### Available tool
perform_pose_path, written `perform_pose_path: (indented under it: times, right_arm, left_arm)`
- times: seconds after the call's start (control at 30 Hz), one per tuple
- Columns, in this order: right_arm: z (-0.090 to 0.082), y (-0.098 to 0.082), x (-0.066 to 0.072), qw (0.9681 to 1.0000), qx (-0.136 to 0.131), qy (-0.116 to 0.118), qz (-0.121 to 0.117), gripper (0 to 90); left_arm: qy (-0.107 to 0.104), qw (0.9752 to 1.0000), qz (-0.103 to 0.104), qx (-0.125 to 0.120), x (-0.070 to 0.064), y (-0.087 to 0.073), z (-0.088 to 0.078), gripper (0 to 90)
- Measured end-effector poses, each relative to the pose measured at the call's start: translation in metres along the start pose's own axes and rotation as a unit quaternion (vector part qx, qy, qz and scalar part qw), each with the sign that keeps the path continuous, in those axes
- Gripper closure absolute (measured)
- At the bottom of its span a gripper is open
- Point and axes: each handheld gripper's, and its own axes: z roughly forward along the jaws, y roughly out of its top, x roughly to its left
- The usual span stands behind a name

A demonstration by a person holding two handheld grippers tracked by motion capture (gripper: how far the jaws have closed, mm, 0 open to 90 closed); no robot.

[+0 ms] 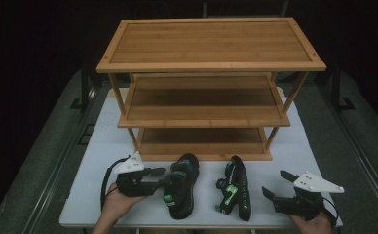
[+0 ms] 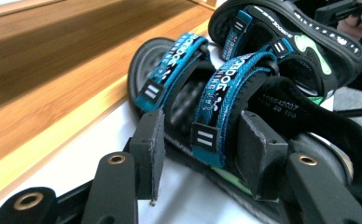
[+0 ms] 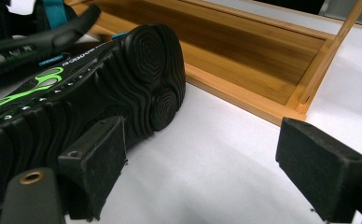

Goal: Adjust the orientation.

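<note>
Two black sandals with blue straps and green marks lie on the white table (image 1: 99, 146) in front of a wooden rack. The left sandal (image 1: 181, 191) lies flat on its sole. My left gripper (image 1: 164, 178) reaches it from the left. In the left gripper view that gripper (image 2: 202, 144) stands open with the sandal's blue side strap (image 2: 214, 107) between its jaws, and a gap shows at the left pad (image 2: 152, 144). The right sandal (image 1: 236, 187) lies on its side. My right gripper (image 1: 274, 183) is open just right of it; its sole (image 3: 123, 79) sits beside the left pad (image 3: 97, 163).
The three-shelf bamboo rack (image 1: 211, 44) stands at the back of the table, and its lowest shelf (image 3: 244, 60) is close behind the sandals. The other sandal (image 2: 309, 42) lies beyond the strapped one. The table's front edge runs just below both hands. Dark floor surrounds the table.
</note>
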Motion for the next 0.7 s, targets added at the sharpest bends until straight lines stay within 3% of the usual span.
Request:
perform_pose_path:
  times: [0.23, 0.53, 0.7]
  right_arm:
    - [-0.001, 0.000, 0.000, 1.0000, -0.002, 0.002, -0.001, 15.3]
    - [0.000, 0.001, 0.003, 1.0000, 0.000, 0.009, -0.004, 15.4]
    - [-0.002, 0.004, 0.006, 0.9997, -0.013, 0.022, -0.007, 22.1]
  left_arm:
    - [-0.010, 0.9998, 0.012, 0.010, -0.010, 0.004, 0.018, 50.9]
    - [0.003, 0.9998, 0.018, 0.001, -0.017, -0.001, 0.022, 44.5]
    - [0.003, 0.9998, 0.019, -0.003, -0.019, -0.003, 0.022, 45.4]
